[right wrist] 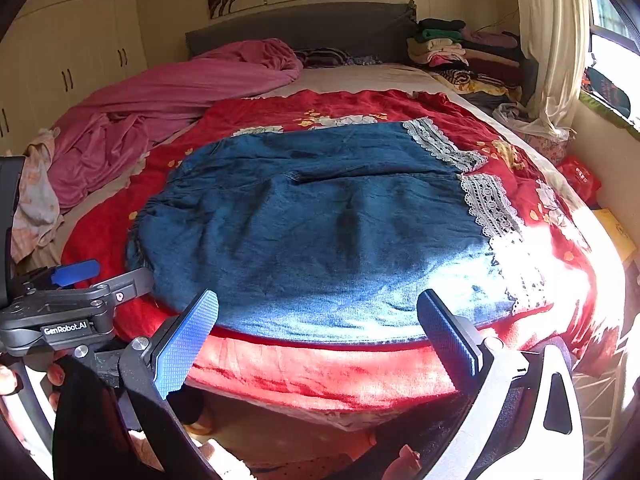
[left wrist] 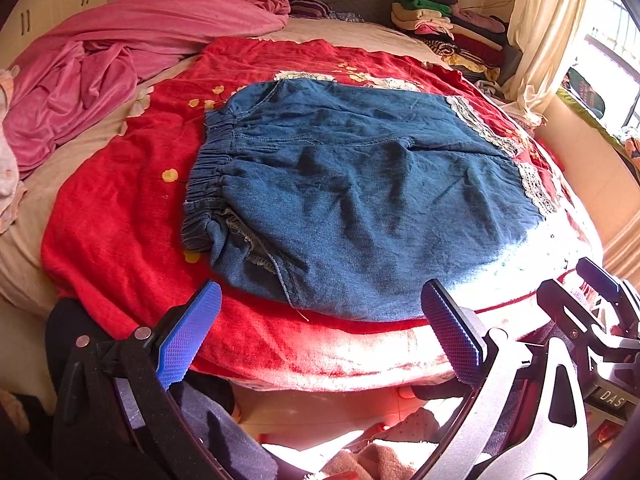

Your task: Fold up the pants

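Blue denim pants (left wrist: 352, 196) with an elastic waistband on the left and white lace cuffs (left wrist: 484, 128) on the right lie flat on a red blanket (left wrist: 120, 216) on the bed. They also show in the right wrist view (right wrist: 320, 220), with the lace cuffs (right wrist: 484, 204) at the right. My left gripper (left wrist: 320, 320) is open and empty, just short of the pants' near edge. My right gripper (right wrist: 318, 328) is open and empty at the near edge of the pants. The right gripper also shows at the right edge of the left wrist view (left wrist: 596, 300).
A crumpled pink sheet (left wrist: 120, 64) lies at the bed's far left. A stack of folded clothes (left wrist: 452, 28) sits at the headboard's right. A curtain (right wrist: 556, 40) and window are on the right. Wardrobe doors (right wrist: 80, 52) stand on the left.
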